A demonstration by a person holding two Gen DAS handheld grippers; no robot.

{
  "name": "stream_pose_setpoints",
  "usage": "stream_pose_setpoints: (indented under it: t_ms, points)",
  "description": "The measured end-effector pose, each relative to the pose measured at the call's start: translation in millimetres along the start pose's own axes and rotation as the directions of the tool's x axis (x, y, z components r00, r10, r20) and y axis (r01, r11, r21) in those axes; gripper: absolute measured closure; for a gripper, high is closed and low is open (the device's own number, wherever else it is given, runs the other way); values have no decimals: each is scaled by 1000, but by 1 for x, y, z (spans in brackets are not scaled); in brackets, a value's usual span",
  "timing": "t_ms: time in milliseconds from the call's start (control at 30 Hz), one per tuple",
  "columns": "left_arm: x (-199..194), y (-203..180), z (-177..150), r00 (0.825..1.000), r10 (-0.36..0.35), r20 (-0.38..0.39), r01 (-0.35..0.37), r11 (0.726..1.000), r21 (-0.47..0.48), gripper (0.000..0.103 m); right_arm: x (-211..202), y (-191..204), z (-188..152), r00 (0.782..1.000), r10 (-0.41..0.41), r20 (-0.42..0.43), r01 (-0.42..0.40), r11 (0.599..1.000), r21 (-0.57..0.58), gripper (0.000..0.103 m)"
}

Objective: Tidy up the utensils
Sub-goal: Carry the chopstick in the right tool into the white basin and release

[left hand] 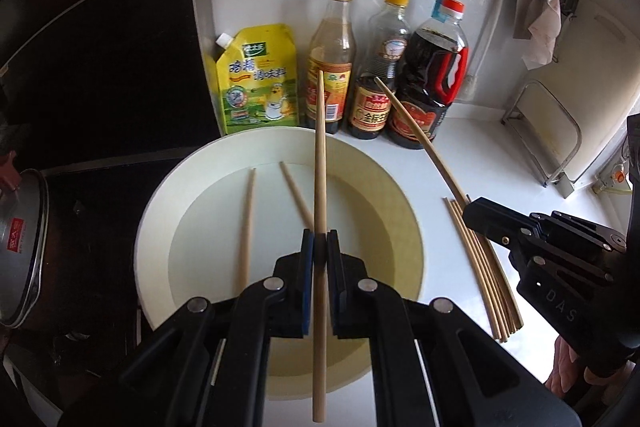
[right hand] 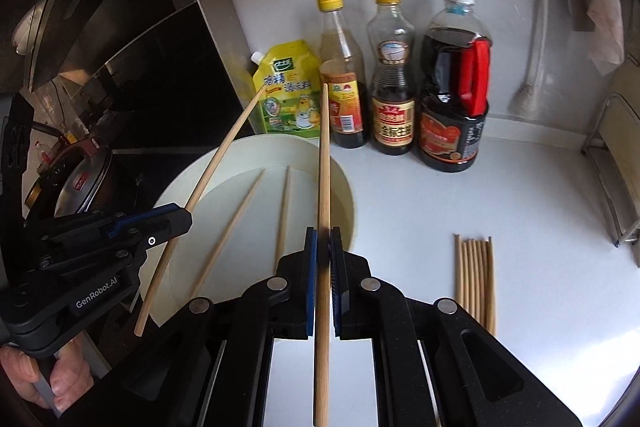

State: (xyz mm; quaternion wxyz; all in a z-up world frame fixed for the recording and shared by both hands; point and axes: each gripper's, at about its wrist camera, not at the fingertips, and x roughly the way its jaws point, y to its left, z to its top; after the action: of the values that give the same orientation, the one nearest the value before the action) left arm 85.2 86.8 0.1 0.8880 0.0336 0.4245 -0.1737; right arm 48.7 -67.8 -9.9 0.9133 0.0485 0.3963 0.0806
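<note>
One chopstick (left hand: 320, 247) is clamped between the closed jaws of the left gripper (left hand: 320, 247) at the lower centre of the left wrist view, held well along its length so that both ends stick out, above the white bowl (left hand: 160, 227). A second chopstick (right hand: 323, 247) is pinched the same way by the right gripper (right hand: 323, 247) at the lower centre of the right wrist view. Two loose chopsticks (left hand: 246, 227) are left lying in the bowl, and a sorted bundle (right hand: 476, 279) is laid on the white counter (right hand: 520, 207) in the lower right of that view. Since each stick is held at a single narrow point, it is judged that it could pivot or slip out of the pads if swung quickly. The raised tips could be knocked against the bottles (right hand: 392, 87) at the upper centre, and one could be tipped over. The bundle could be scattered if a stick is set down crooked, or a stick could be rolled off the counter. On the neighbouring gripper bodies "GenRobot.AI" (right hand: 96, 301) and "DAS" (left hand: 560, 305) can be read. Chinese characters are printed on the yellow pouch (right hand: 288, 95) and on the bottle labels, but they are too small and blurred for a sure reading.
</note>
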Motion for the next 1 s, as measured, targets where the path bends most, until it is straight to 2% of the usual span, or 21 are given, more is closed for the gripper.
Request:
stream_pose_setpoints:
  t_ms: [233,500,733,1000]
  points:
    - [9,43,1,999,41,-7,-41,998,-50,96,35,31,14,998,31,-50,-33,999,-35,97]
    - [33,67,-3,997,52,-52,-56,995,-79,96,67,49,19,994,38,-106,-45,997,-60,97]
    - [56,79,-7,993,54,-103,-62,995,-82,96,95,56,14,986,41,-162,-52,997,-61,97]
    - [77,75,-15,987,39,-155,-49,997,-58,95,115,49,2,978,6,-207,-13,999,-36,97]
